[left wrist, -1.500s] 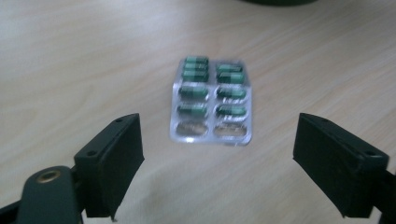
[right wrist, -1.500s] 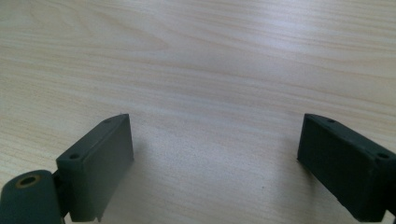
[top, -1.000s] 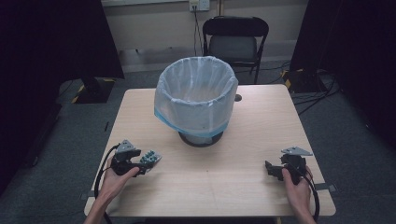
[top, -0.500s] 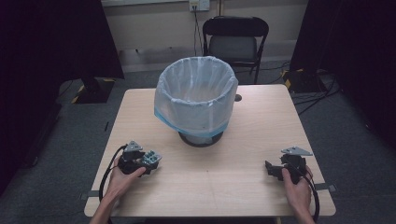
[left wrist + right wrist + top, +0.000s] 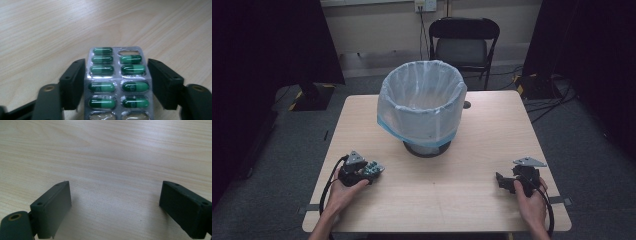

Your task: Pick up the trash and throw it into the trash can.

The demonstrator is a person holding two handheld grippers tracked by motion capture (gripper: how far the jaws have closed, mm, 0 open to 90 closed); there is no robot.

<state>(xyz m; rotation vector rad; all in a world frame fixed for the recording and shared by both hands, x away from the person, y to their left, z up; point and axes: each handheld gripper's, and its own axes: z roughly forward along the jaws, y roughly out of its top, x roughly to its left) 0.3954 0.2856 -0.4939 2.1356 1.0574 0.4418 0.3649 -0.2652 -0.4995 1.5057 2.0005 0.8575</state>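
Blister pack (image 5: pixel 117 82) sits clamped between left gripper's (image 5: pixel 117 85) closed jaws — right gripper's (image 5: pixel 115 205) gape empty.

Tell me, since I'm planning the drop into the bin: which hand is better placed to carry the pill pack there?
Left. The left gripper has its fingers shut on the blister pack, while the right gripper is open over bare table.

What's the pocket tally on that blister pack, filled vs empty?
Blister pack, pockets in the left gripper view:
Green capsules: 9
Empty pockets: 3
Total: 12
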